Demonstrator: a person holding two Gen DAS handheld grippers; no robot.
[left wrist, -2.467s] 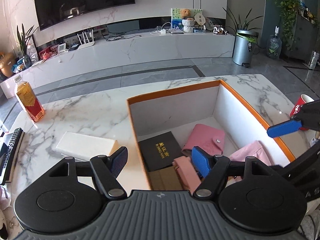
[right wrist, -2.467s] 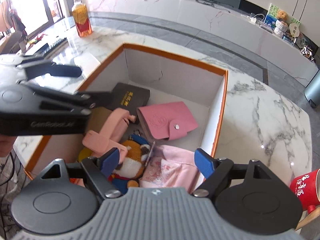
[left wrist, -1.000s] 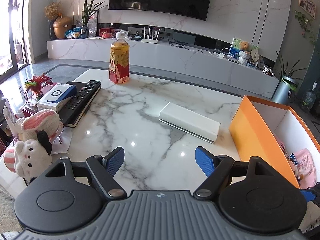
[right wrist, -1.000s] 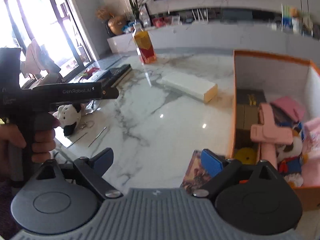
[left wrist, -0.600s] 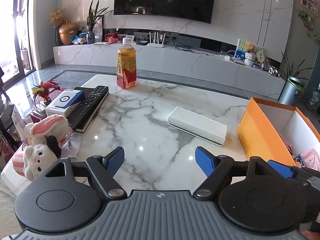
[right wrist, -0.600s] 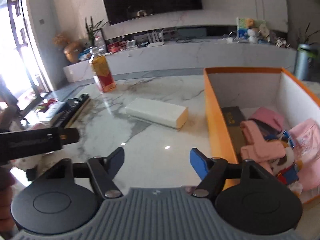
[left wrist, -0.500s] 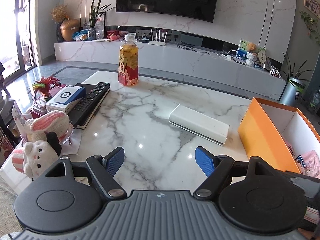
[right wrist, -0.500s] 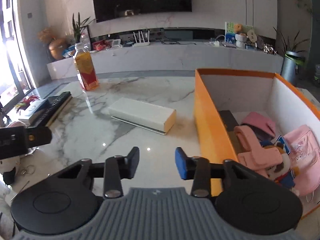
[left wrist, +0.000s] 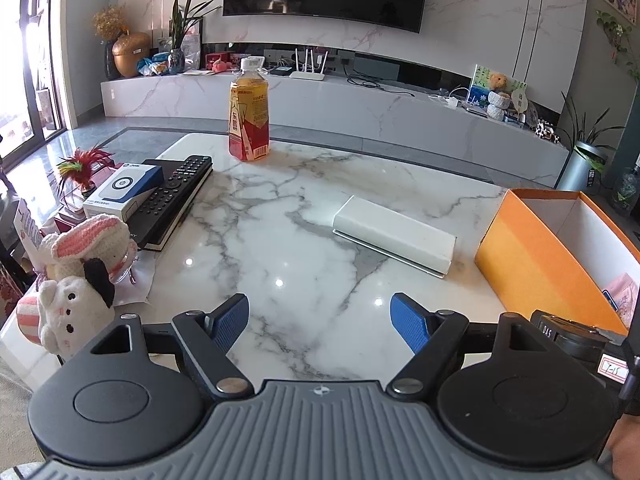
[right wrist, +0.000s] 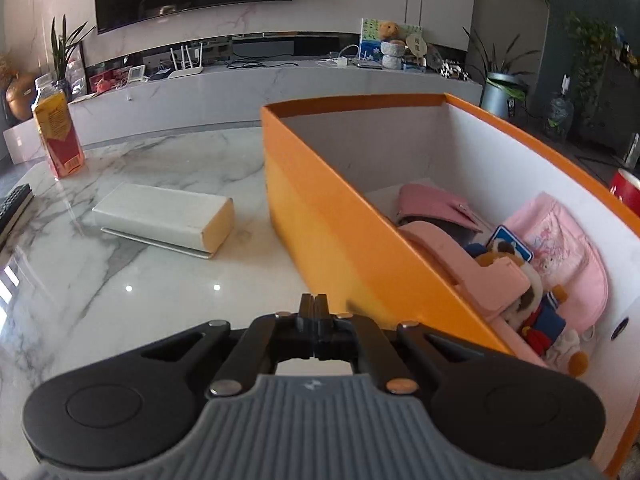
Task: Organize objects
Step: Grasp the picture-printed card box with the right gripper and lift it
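An orange box (right wrist: 340,224) with white inner walls stands on the marble table (left wrist: 280,240); it also shows at the right of the left wrist view (left wrist: 532,264). Inside lie a pink wallet (right wrist: 436,204), a pink holder (right wrist: 476,272), a plush toy (right wrist: 532,308) and a pink cloth (right wrist: 564,256). My left gripper (left wrist: 320,320) is open and empty above the table's near edge. My right gripper (right wrist: 315,308) is shut with nothing between its fingers, just in front of the box's near left wall.
A white rectangular box (left wrist: 394,236) lies mid-table; it shows in the right wrist view too (right wrist: 164,216). A tea bottle (left wrist: 248,120) stands at the far side. A remote (left wrist: 176,196), a blue-white box (left wrist: 124,188) and plush toys (left wrist: 76,276) sit at the left edge. A red cup (right wrist: 626,190) stands beyond the box.
Both grippers pulled back out of the orange box and swung toward the table. The right gripper closed from open to shut in the last half second. The left stayed open.
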